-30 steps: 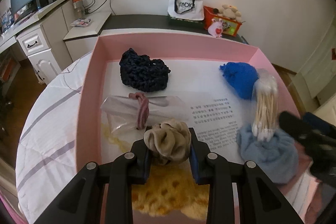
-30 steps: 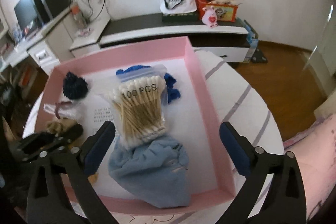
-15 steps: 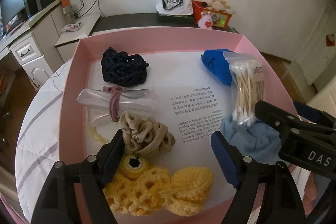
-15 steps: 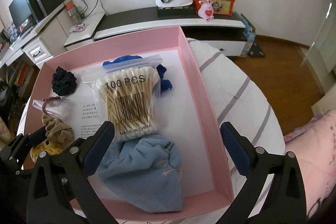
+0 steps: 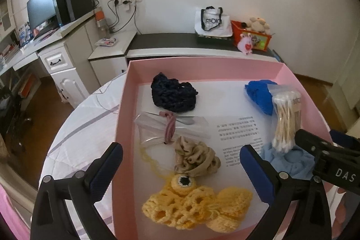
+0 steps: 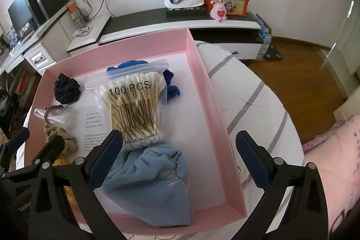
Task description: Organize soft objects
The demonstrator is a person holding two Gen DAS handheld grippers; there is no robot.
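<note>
One round worktop (image 5: 78, 141) under a white quilted cover with grey stripes, bearing one shallow pink box (image 5: 122, 118) lined with one printed white sheet (image 5: 236, 127). Two sets of tongs: the left tongs (image 5: 181, 163) have just been opening and stand spread wide above the near left of the box, nothing between the pads; the right tongs (image 6: 178, 150) also stand spread, empty, over the near right of the box. Soft items in the box, six counted: one light blue fleece cloth (image 6: 150, 181) at the near right; one yellow crochet piece (image 5: 193, 204) at the near left edge; one navy knitted piece (image 5: 173, 96) at the far left; one bright blue cloth (image 5: 258, 93) at the far right, partly behind the swab bag; one beige scrunchie (image 5: 195, 156) touching the yellow piece's far side; one pink hair tie (image 5: 169, 127) looped round one clear plastic bag (image 5: 157, 127). One zip bag of cotton swabs (image 6: 132, 105), marked 100 PCS, leaning on the fleece cloth.
</note>
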